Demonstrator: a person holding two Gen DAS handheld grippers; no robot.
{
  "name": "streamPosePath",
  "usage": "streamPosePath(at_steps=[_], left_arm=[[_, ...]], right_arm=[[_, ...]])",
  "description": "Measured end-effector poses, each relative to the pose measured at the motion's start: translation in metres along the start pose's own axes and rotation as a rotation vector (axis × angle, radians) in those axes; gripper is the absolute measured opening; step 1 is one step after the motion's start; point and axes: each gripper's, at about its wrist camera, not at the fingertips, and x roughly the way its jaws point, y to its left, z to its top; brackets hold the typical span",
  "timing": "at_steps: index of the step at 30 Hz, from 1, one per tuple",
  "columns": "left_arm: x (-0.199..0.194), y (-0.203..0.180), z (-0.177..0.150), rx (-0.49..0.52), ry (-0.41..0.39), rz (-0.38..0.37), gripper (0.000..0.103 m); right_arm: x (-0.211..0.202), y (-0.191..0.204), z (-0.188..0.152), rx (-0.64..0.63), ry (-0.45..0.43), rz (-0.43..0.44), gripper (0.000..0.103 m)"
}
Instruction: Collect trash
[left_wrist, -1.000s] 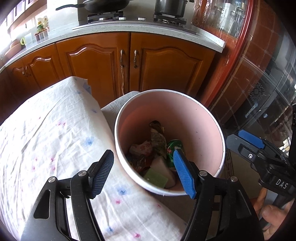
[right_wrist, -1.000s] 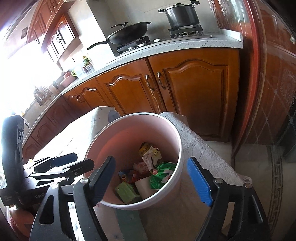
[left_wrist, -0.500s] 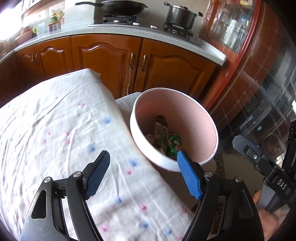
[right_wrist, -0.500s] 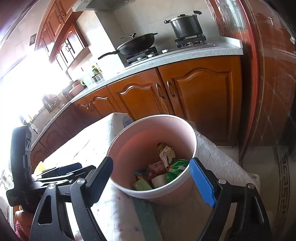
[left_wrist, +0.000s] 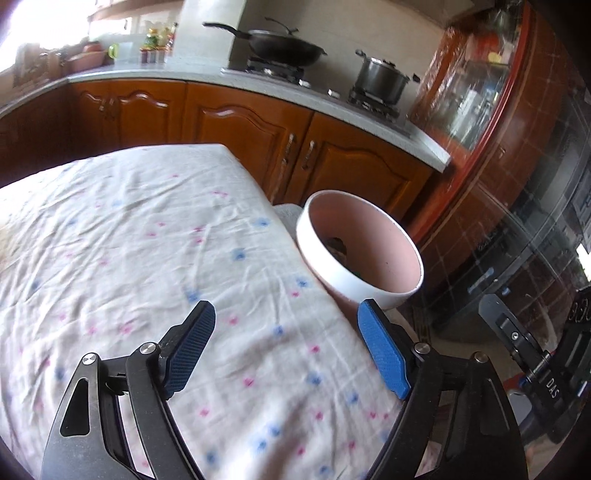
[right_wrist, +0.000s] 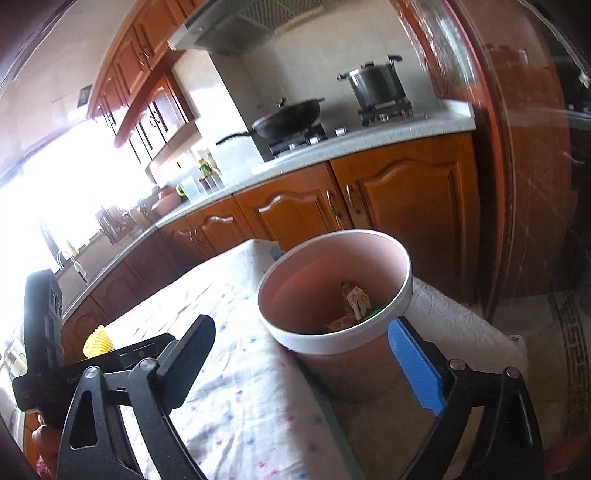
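Now both grippers are pulling back from the pink bin (left_wrist: 360, 254), which is sitting just off the edge of the cloth-covered surface (left_wrist: 147, 258) with wrappers (right_wrist: 354, 301) inside. The left gripper (left_wrist: 284, 350) and right gripper (right_wrist: 306, 354) are hanging with fingers spread apart, holding nothing. To my eye the drop is finished; one yellow item (right_wrist: 98, 339) is lying beyond the left tool, perhaps next.

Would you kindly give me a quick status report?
Left gripper and right gripper open, empty. Bin holds trash, beside table. Nothing in the way.
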Motion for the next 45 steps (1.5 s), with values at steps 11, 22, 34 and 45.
streamPosePath(at_steps=[11,22,34,45], left_arm=[[-0.058,0.016,-0.04,0.011,-0.145,0.061,0.091],[-0.092,0.024,-0.087,0.034,-0.279,0.152,0.098],[-0.116,0.04,-0.111,0.012,-0.353,0.283,0.103],[-0.11,0.043,-0.126,0.011,-0.33,0.33,0.103]], right_arm=[[-0.033,0.033,-0.03,-0.072,-0.092,0.008,0.101],[-0.05,0.063,-0.066,-0.229,-0.185,0.012,0.102],[-0.076,0.098,-0.079,-0.376,-0.321,0.032,0.103],[-0.056,0.087,-0.095,-0.304,-0.218,0.046,0.103]])
